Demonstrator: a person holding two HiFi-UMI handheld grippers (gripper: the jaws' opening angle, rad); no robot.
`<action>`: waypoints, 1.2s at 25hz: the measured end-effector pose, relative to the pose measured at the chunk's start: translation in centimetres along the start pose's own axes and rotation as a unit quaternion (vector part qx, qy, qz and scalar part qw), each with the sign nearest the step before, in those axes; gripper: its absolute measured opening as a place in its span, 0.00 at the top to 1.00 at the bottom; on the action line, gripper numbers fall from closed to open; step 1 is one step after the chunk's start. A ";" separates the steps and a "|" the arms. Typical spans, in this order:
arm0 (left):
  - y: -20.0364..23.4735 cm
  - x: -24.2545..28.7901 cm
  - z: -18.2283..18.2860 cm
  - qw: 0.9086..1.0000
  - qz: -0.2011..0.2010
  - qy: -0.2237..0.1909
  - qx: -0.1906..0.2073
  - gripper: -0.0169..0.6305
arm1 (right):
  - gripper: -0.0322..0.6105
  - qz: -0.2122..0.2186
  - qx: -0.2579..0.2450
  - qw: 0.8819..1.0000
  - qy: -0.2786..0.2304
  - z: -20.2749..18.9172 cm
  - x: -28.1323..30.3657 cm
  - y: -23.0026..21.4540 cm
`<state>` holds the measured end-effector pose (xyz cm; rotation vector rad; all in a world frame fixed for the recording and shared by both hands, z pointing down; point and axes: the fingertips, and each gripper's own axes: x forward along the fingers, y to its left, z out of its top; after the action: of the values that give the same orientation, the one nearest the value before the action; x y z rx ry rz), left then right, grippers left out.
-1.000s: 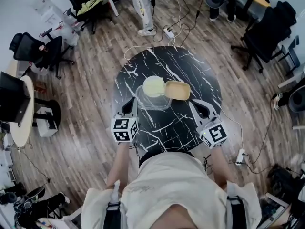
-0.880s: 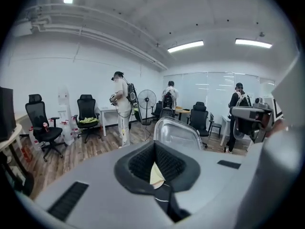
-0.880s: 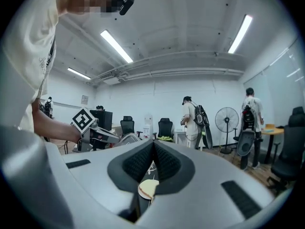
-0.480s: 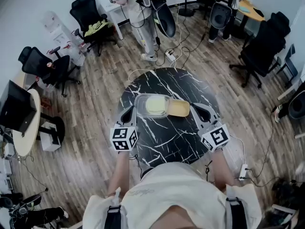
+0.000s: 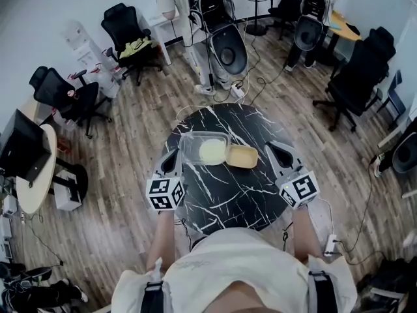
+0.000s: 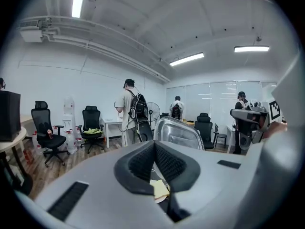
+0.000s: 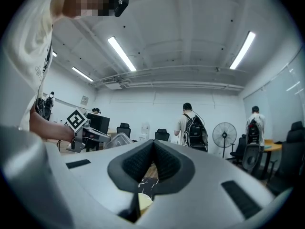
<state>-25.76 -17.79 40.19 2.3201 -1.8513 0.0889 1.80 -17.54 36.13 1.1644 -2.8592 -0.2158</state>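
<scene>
1. The left gripper (image 5: pixel 173 156) and right gripper (image 5: pixel 273 151) hung over the left and right edges of the table (image 5: pixel 228 197). Both had their jaws closed together and gripped nothing.
2. Between them, mid-table, stood a clear box (image 5: pixel 193 142), near the left gripper and to its right. A yellow lid (image 5: pixel 242 156) touched the box's right side.
3. Judged step: approach, with no contact made. A grasp from here would call for parting the jaws first.
4. The pale round item (image 5: pixel 212 151) inside the box could not be identified. The person (image 5: pixel 228 266) hid the table's near edge.
</scene>
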 end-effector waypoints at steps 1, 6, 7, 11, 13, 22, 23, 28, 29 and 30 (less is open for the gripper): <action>0.0 -0.1 0.1 1.000 0.001 -0.001 -0.001 0.95 | 0.94 0.000 0.000 1.000 0.000 0.1 -0.1 -0.1; -0.2 -0.2 0.8 1.000 0.000 -0.010 0.003 0.95 | 0.94 0.000 -0.005 1.000 0.004 0.2 -0.4 -0.3; -0.1 -0.1 0.9 1.000 -0.001 -0.012 0.003 0.95 | 0.94 0.000 -0.005 1.000 0.004 0.1 -0.3 -0.2; -0.4 0.0 0.9 1.000 -0.005 -0.010 0.006 0.95 | 0.94 -0.008 0.001 1.000 0.004 -0.2 -0.3 -0.3; -0.7 0.1 0.8 1.000 -0.008 -0.007 0.007 0.95 | 0.94 -0.023 0.008 1.000 -0.006 -0.1 -0.6 -0.8; -1.1 0.5 0.6 1.000 -0.020 -0.002 0.008 0.95 | 0.94 -0.033 0.036 0.999 -0.003 -0.6 -1.2 -1.2; -1.2 0.6 0.6 1.000 -0.021 -0.002 0.008 0.95 | 0.94 -0.033 0.036 0.999 -0.002 -0.8 -1.2 -1.1; -1.1 0.2 0.0 1.000 -0.021 0.001 0.009 0.95 | 0.94 -0.033 0.037 0.999 0.001 -1.3 -1.5 -0.5; -1.0 0.2 0.0 1.000 -0.020 0.000 0.008 0.95 | 0.94 -0.033 0.036 0.999 0.001 -1.3 -1.5 -0.5; -0.9 0.2 0.0 1.000 -0.019 0.000 0.008 0.95 | 0.94 -0.033 0.035 0.999 0.000 -1.2 -1.4 -0.4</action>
<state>-24.82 -17.83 40.10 2.3650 -1.8111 0.0999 3.24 -16.99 37.26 1.2723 -2.8527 -0.1194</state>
